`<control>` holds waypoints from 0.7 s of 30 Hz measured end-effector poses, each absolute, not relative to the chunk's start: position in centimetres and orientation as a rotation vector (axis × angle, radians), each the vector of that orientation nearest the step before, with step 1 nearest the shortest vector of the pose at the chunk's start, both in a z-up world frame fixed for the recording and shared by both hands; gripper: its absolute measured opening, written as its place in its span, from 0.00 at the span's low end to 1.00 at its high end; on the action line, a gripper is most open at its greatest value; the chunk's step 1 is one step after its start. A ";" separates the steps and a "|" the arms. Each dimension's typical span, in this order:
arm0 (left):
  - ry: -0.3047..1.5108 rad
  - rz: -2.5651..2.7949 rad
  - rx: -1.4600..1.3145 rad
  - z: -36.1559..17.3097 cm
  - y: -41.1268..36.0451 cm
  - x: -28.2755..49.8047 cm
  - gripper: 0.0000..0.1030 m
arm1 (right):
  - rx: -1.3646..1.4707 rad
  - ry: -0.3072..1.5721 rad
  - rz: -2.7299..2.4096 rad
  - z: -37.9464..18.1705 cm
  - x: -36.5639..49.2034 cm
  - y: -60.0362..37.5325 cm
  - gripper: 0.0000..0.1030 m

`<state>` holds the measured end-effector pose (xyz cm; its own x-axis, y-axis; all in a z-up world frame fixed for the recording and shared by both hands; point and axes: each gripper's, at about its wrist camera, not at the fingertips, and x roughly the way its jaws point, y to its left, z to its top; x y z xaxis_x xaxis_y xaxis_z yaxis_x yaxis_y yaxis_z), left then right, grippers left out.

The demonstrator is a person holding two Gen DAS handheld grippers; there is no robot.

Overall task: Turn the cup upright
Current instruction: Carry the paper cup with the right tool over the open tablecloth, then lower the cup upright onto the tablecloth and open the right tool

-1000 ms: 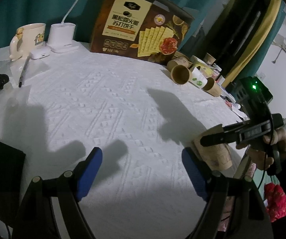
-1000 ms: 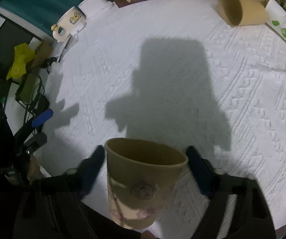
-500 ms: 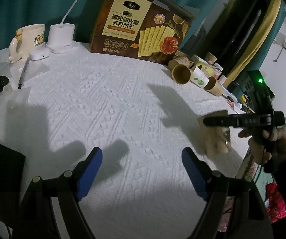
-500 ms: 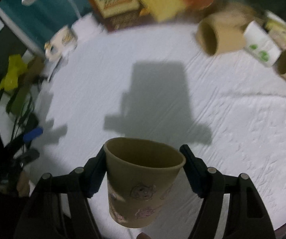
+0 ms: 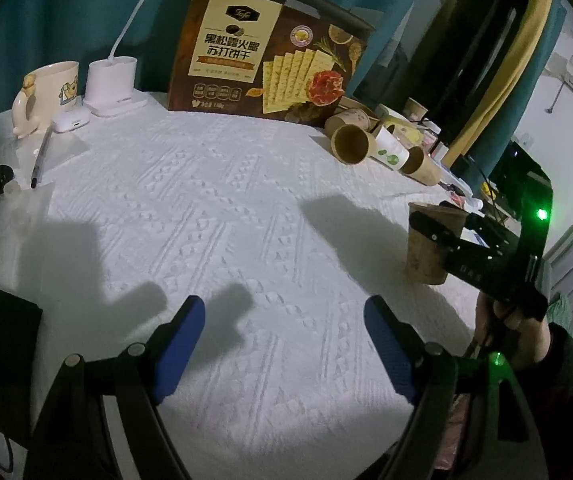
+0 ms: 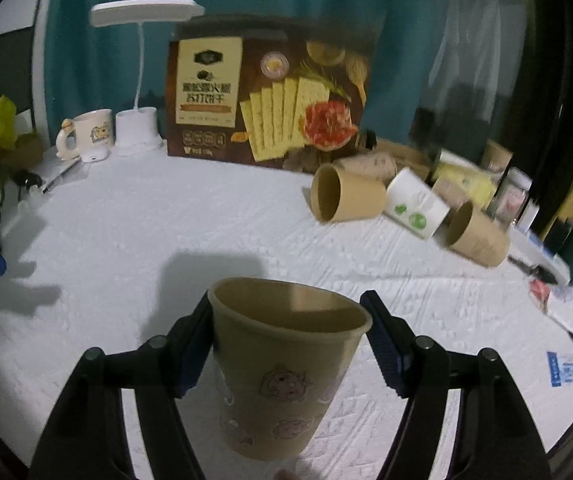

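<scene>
Brown paper cup (image 6: 282, 376) with cartoon prints sits mouth-up, pinched between the blue pads of the right tool (image 6: 288, 344) over the white quilted surface (image 5: 226, 220), in front of one brown cracker box (image 6: 262, 96). Left tool (image 5: 282, 340) is spread, holding nothing. Right of the box lie three brown paper cups and one white cup (image 6: 418, 204) on their sides. Left of it stand one cream mug (image 5: 46, 92) and one white lamp (image 6: 138, 76).
</scene>
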<state>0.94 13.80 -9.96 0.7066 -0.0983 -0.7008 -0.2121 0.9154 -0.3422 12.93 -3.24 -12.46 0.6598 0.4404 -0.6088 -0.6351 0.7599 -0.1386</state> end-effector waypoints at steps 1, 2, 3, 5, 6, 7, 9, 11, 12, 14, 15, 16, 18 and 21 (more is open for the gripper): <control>0.791 0.067 -0.419 -10.0 13.7 0.9 0.79 | -0.358 0.568 0.617 -12.4 12.5 -3.4 0.66; 0.794 0.069 -0.420 -10.0 13.6 0.9 0.79 | -0.357 0.555 0.612 -12.5 12.1 -3.5 0.66; 0.794 0.072 -0.424 -10.1 13.5 0.9 0.79 | -0.352 0.546 0.607 -12.5 11.9 -3.7 0.66; 0.794 0.075 -0.435 -10.1 13.4 0.9 0.79 | -0.338 0.537 0.601 -12.5 11.4 -4.1 0.66; 0.793 0.075 -0.438 -10.1 13.3 0.8 0.79 | -0.330 0.534 0.599 -12.5 11.1 -4.4 0.66; 0.792 0.075 -0.439 -10.1 13.2 0.9 0.79 | -0.320 0.533 0.597 -12.5 10.8 -4.8 0.66; 0.793 0.075 -0.431 -10.0 12.9 1.1 0.79 | -0.309 0.532 0.594 -12.6 10.2 -5.4 0.67; 0.794 0.071 -0.425 -9.9 12.6 1.2 0.79 | -0.295 0.538 0.587 -12.6 9.7 -5.9 0.67; 0.793 0.069 -0.421 -9.8 12.4 1.3 0.79 | -0.290 0.543 0.588 -12.6 9.6 -6.0 0.67; 0.790 0.065 -0.408 -9.6 12.0 1.5 0.79 | -0.282 0.568 0.594 -12.9 9.4 -6.2 0.67; 0.790 0.064 -0.398 -9.5 11.8 1.6 0.79 | -0.275 0.578 0.592 -13.1 9.3 -6.3 0.68; 0.791 0.064 -0.391 -9.5 11.5 1.7 0.79 | -0.263 0.593 0.589 -13.3 9.3 -6.5 0.68; 0.792 0.066 -0.374 -9.4 11.0 1.8 0.79 | -0.238 0.616 0.585 -13.6 9.3 -6.8 0.69; 0.795 0.074 -0.356 -9.4 10.2 1.9 0.79 | -0.193 0.644 0.583 -13.9 9.0 -7.4 0.71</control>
